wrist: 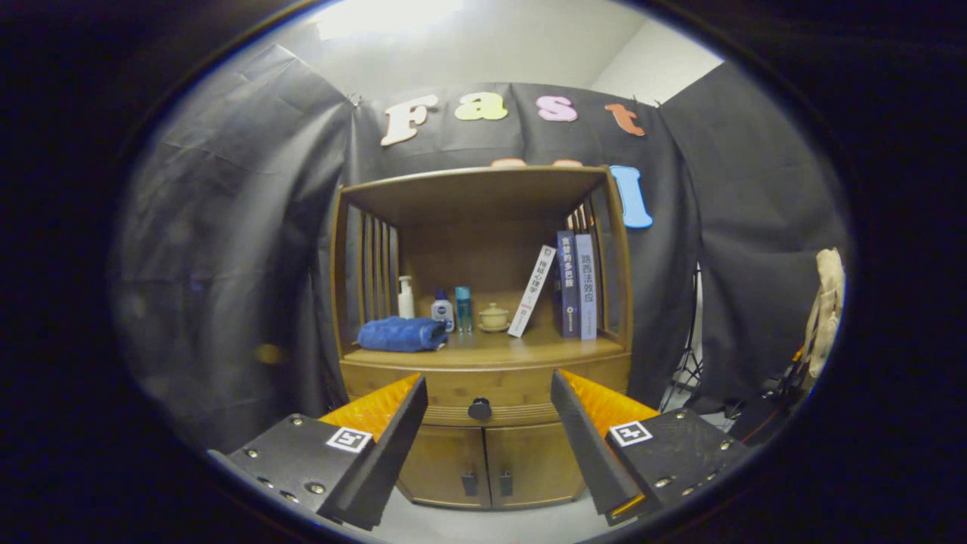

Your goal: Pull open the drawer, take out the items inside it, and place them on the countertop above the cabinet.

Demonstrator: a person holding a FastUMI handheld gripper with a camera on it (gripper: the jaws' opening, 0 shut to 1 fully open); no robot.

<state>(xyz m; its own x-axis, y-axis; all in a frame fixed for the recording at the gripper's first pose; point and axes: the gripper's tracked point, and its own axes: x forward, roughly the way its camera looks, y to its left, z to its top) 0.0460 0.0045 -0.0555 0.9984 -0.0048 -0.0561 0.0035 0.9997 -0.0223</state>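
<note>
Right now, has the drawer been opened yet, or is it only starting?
Only starting. Nothing looks done: the drawer sits closed under the countertop. In hand: the gripper is open, with the drawer's knob beyond its fingers, untouched. Left: pull the drawer open, lift its items out, set them on the countertop.

I see my tool [489, 393] spread wide with nothing between its fingers, hanging well short of a wooden cabinet [483, 453]. The drawer [521, 389] is closed, and its dark round knob [480, 409] sits in the gap between the fingers, beyond them. On the worktop [529, 349] above lie a folded blue towel [402, 333], three small bottles [442, 310], a lidded cup [494, 316], one leaning book [532, 291] and two upright books [576, 285]. Two small doors below are closed.
</note>
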